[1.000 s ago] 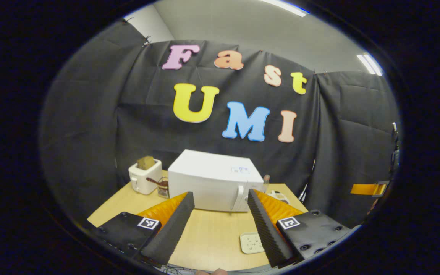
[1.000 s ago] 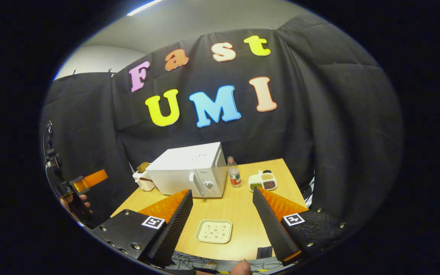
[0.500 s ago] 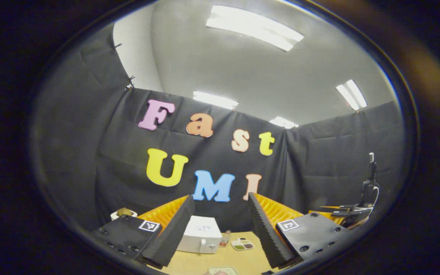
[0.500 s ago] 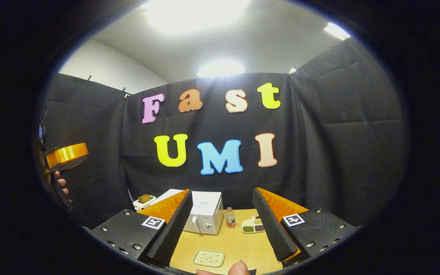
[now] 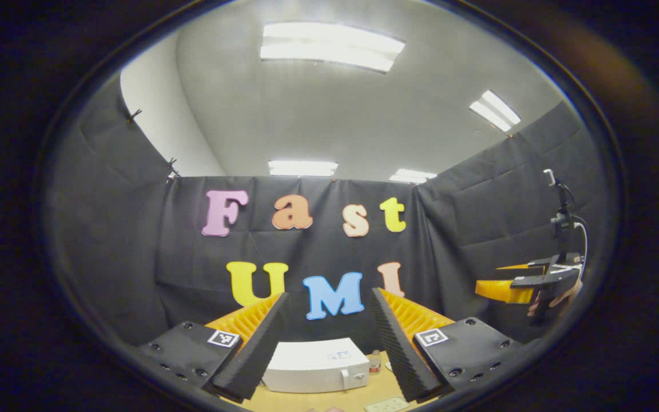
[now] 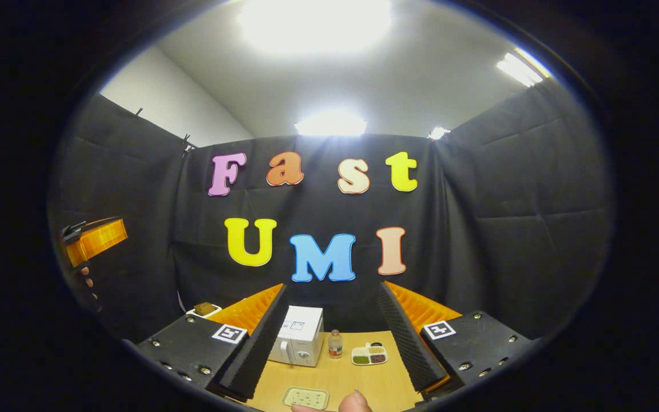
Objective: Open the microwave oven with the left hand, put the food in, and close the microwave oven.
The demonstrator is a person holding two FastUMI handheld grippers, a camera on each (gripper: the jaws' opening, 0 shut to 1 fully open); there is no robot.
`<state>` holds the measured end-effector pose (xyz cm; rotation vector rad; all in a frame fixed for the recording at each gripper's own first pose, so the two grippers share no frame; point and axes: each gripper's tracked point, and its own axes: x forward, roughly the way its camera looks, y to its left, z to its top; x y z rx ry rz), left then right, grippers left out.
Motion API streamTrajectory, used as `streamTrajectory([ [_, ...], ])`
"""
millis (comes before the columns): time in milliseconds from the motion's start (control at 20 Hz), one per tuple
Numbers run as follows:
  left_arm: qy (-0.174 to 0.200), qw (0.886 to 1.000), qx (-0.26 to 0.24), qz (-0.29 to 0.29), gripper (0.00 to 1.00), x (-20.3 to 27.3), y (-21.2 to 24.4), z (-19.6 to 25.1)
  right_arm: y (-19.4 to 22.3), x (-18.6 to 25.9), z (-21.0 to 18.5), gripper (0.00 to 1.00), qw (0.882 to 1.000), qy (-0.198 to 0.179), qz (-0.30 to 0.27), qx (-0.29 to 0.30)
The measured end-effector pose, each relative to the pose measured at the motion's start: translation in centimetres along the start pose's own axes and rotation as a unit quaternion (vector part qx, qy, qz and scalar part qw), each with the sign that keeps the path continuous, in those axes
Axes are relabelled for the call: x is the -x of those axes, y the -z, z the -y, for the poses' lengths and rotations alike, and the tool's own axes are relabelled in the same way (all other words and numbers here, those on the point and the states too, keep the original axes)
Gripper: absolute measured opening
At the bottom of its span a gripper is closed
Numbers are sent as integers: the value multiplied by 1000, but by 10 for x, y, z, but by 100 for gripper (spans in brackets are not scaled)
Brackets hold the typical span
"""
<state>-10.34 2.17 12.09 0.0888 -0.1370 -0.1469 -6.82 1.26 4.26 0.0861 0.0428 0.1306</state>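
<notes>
Left tongs [image 5: 329,343] are gaping wide with nothing between them, and we are holding them raised, well back from the microwave oven [image 5: 315,365]; our right tongs [image 6: 335,343] are spread just as wide and just as empty. We are seeing the microwave oven sitting on the worktop [image 6: 364,380], door shut, its long axis running side to side across the left gripper view, its front and handle [image 5: 345,379] facing us. The bottle [image 6: 335,344] is standing just beside the microwave oven on its handle side, and the divided food tray [image 6: 369,355] is lying a little beyond the bottle. A flat plate [image 6: 305,397] is resting in front of the microwave oven, nearer to us.

We are judging the risks this way: coming in from this far off, the left tongs could miss the narrow handle, or knock the bottle over while reaching beside it. Pulling hard could drag the whole microwave oven forward instead of swinging the door.
</notes>
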Motion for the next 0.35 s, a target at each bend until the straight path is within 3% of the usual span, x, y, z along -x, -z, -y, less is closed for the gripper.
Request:
streamTrajectory([
  [150,-2,1000,-9,-6,99,2,11,-8,-8,-1,-18,96,1000,-13,27,-4],
  [350,-18,1000,2,-17,99,4,28,-25,4,-7,-24,96,1000,-17,15,2],
])
